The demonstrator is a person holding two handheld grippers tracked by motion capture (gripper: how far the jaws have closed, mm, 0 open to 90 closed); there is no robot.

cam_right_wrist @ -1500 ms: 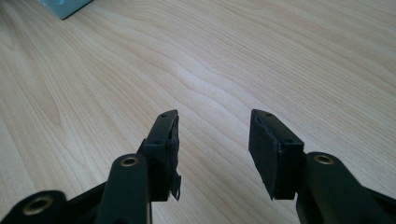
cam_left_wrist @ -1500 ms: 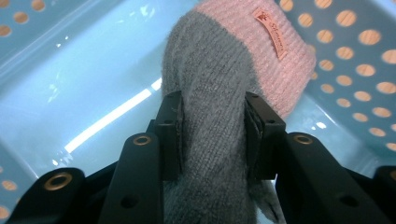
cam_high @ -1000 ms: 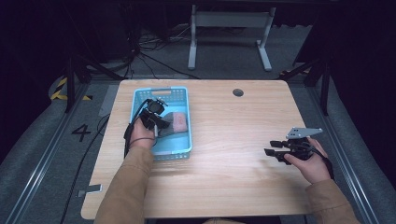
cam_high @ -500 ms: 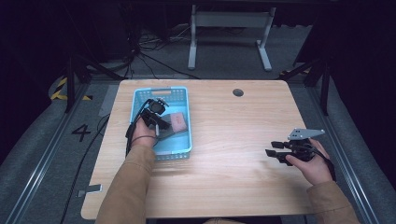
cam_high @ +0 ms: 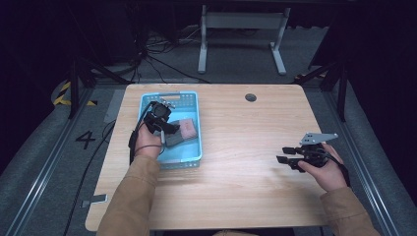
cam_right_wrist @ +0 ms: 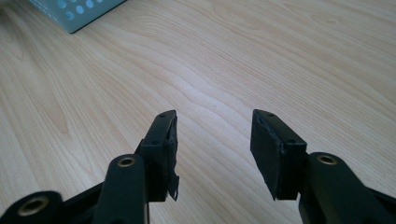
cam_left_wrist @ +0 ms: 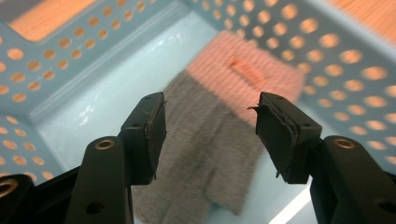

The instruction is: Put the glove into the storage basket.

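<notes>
Grey cloth [cam_left_wrist: 205,154] lies in the basket [cam_left_wrist: 56,79] below the left gripper [cam_left_wrist: 208,121], whose jaws have just been opening, nothing between them.

1. Grey knitted cloth [cam_left_wrist: 205,154]: lies flat and limp on the floor of the light-blue perforated basket [cam_high: 193,147], directly under the parted jaws.
2. Pink knitted cloth [cam_left_wrist: 243,79] with a small label: lies flat, touching the grey cloth's far edge.
</notes>
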